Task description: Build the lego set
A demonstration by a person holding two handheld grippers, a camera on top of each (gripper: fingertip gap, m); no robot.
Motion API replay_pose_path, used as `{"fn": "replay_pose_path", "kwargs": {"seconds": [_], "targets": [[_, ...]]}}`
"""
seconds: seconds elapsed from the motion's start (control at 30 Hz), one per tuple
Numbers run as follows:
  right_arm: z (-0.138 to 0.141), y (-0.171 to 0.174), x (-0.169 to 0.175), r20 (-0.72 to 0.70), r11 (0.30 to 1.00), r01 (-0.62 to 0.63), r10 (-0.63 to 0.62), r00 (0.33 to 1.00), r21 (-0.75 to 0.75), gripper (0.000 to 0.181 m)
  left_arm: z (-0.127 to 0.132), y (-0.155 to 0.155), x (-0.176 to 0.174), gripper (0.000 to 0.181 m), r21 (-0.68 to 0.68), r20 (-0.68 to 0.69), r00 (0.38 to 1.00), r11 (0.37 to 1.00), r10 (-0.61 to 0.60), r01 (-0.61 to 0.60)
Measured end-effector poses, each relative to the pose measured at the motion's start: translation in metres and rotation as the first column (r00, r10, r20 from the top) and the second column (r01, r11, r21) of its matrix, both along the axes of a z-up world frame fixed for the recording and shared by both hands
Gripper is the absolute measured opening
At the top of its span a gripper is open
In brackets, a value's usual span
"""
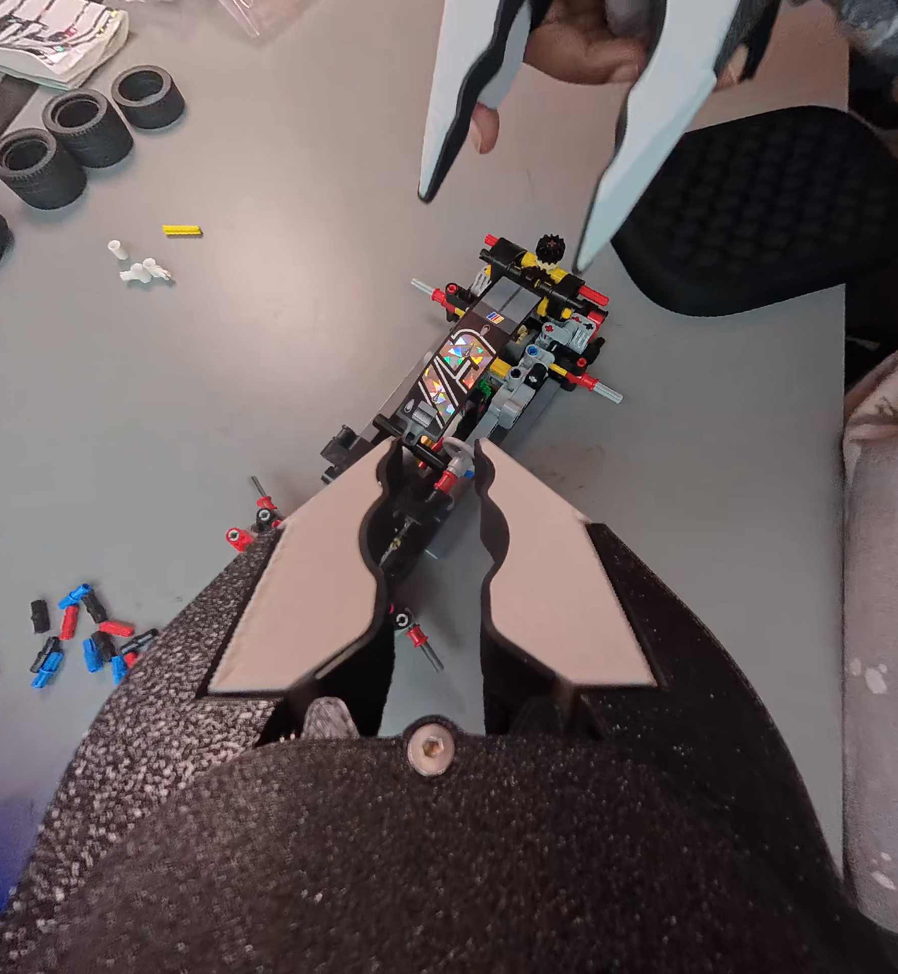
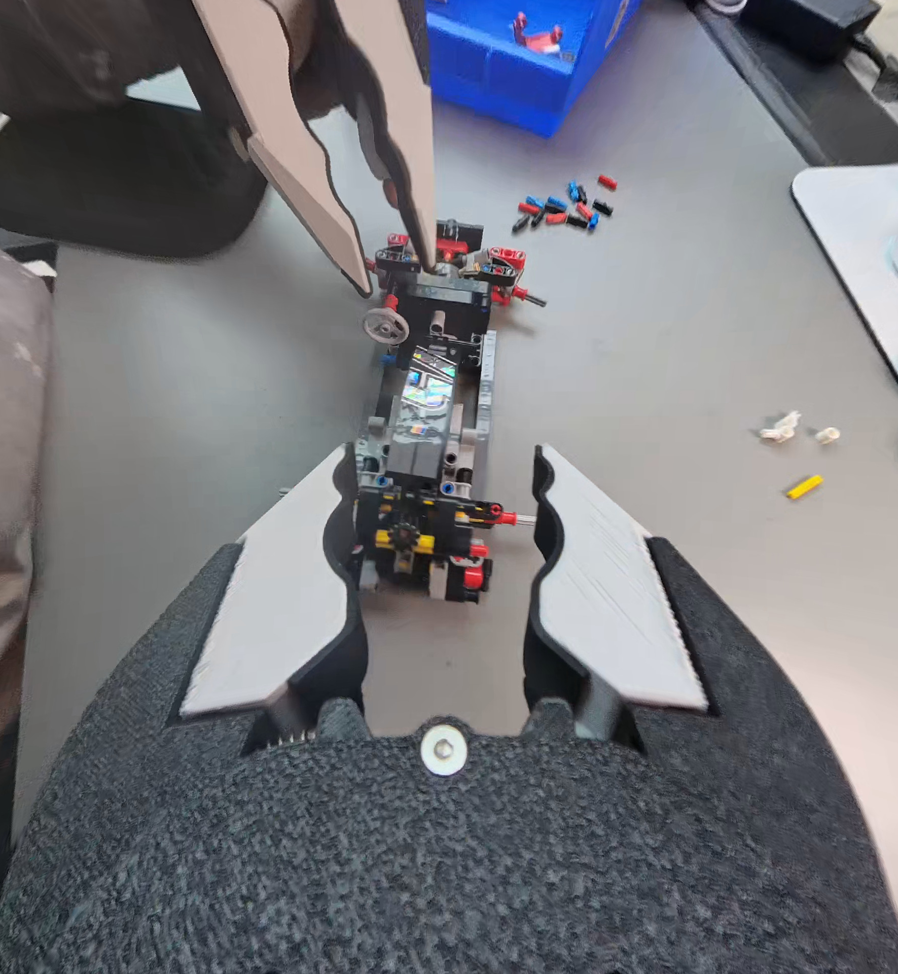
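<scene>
While both jaws gape, lego chassis [image 2: 431,421] lies on table [image 2: 647,580]

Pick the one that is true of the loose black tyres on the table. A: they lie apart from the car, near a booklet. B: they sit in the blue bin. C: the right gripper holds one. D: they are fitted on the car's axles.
A: the tyres stand in a row beside the booklet, well clear of the car chassis, whose axle ends are bare.

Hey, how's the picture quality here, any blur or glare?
Left wrist view: right gripper motion-blurred; chassis sharp, its foil sticker glinting; table shows soft glare. Right wrist view: left gripper and chassis slightly blurred; both views bend at the edges.
</scene>
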State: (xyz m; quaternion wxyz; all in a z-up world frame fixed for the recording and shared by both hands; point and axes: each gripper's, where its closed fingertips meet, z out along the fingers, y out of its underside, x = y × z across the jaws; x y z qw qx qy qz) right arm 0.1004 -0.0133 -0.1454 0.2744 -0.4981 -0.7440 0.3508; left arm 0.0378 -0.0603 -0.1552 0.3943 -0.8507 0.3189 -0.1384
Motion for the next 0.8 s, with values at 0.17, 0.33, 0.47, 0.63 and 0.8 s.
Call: {"fn": "replay_pose_path", "kwargs": {"seconds": [0.17, 0.33, 0.47, 0.63, 0.8], "targets": [[-0.028, -0.009, -0.021, 0.092, 0.983, 0.129, -0.141, 0.986, 0.130, 0.030, 0.000, 0.009, -0.010, 0.058, -0.008, -0.050, 0.993, 0.994, -0.111, 0.111], [-0.006, -0.005, -0.018, 0.029, 0.975, -0.037, 0.032, 0.999, 0.217, 0.022, -0.031, 0.014, -0.027, 0.075, -0.125, -0.143, 0.974, 0.979, -0.177, 0.159], [0.011, 0.020, -0.002, -0.140, 0.994, -0.018, 0.034, 0.990, 0.111, 0.022, -0.044, 0.020, -0.038, 0.054, -0.052, -0.322, 0.939, 0.993, -0.119, 0.107], [0.004, 0.052, 0.011, -0.243, 0.982, 0.151, -0.176, 0.954, -0.118, 0.012, -0.043, 0.013, -0.035, 0.043, 0.001, -0.313, 0.949, 0.999, -0.035, 0.037], [0.004, 0.053, 0.005, -0.250, 0.970, 0.201, -0.229, 0.941, -0.133, 0.008, -0.044, 0.000, -0.032, 0.044, -0.009, -0.319, 0.948, 1.000, -0.017, 0.015]]}}
